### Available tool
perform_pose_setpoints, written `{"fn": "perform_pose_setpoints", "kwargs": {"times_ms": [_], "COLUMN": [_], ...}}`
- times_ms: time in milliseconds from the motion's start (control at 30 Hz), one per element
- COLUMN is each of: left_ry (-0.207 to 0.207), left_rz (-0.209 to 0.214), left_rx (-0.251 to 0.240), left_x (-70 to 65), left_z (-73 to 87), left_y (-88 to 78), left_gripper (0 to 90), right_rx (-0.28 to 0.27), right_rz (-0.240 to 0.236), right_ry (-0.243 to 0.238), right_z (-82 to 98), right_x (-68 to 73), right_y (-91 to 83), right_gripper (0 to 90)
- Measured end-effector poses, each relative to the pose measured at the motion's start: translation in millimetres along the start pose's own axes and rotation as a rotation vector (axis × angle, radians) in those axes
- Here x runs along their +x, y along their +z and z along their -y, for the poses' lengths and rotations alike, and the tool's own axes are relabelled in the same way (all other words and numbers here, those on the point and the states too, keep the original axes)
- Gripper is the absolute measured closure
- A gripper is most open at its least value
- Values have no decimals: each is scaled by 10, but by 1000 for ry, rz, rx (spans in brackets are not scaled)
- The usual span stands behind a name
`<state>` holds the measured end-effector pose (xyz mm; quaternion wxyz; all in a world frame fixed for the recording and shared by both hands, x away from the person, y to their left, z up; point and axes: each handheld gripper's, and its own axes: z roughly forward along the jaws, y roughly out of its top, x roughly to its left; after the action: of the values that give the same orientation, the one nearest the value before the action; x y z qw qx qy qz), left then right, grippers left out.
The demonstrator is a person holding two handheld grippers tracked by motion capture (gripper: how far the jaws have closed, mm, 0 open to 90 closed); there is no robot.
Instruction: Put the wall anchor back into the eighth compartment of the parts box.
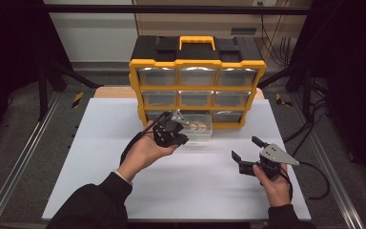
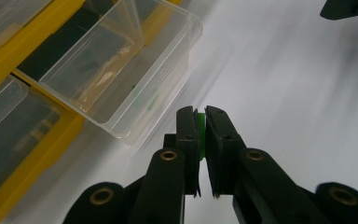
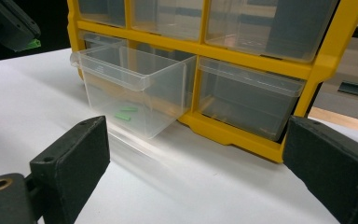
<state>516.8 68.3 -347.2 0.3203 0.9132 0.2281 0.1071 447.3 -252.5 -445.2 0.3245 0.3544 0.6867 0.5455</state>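
A yellow and black drawer cabinet (image 1: 198, 81) stands at the back of the white table. Its bottom middle clear drawer (image 1: 196, 128) is pulled out; in the right gripper view that drawer (image 3: 135, 91) holds two small green pieces (image 3: 126, 113). My left gripper (image 1: 174, 133) hovers just in front of the drawer's left corner, shut on a small green piece (image 2: 201, 126) pinched between its pads. My right gripper (image 1: 249, 151) is held above the table at the right, open, with nothing between its jaws. Its own view also catches the left gripper's tip with a bit of green (image 3: 31, 45).
The white table top (image 1: 100, 157) spreads wide to the left and in front of the hands. The cabinet's other drawers (image 1: 196, 76) are closed. Metal rails (image 1: 24, 152) flank the table on both sides, and cables lie on the floor at the right (image 1: 314, 176).
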Motion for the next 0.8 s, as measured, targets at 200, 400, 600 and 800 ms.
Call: {"fn": "perform_pose_setpoints", "kwargs": {"times_ms": [200,400,600,800], "left_ry": [-11,-16,-27,-24], "left_rz": [0,-9,-25,-29], "left_rx": [-11,-23,-40,-39], "left_x": [36,91,146,156], "left_z": [-26,-84,-136,-153], "left_y": [-44,-71,-68,-30], "left_gripper": [839,839,839,839], "right_rx": [0,-1,0,0], "right_rz": [-1,-1,0,0], "right_ry": [2,-2,3,4], "right_z": [-1,0,-1,-2], "right_x": [1,-1,-1,-1], "right_y": [-2,0,-2,-4], "right_gripper": [77,77,77,77]}}
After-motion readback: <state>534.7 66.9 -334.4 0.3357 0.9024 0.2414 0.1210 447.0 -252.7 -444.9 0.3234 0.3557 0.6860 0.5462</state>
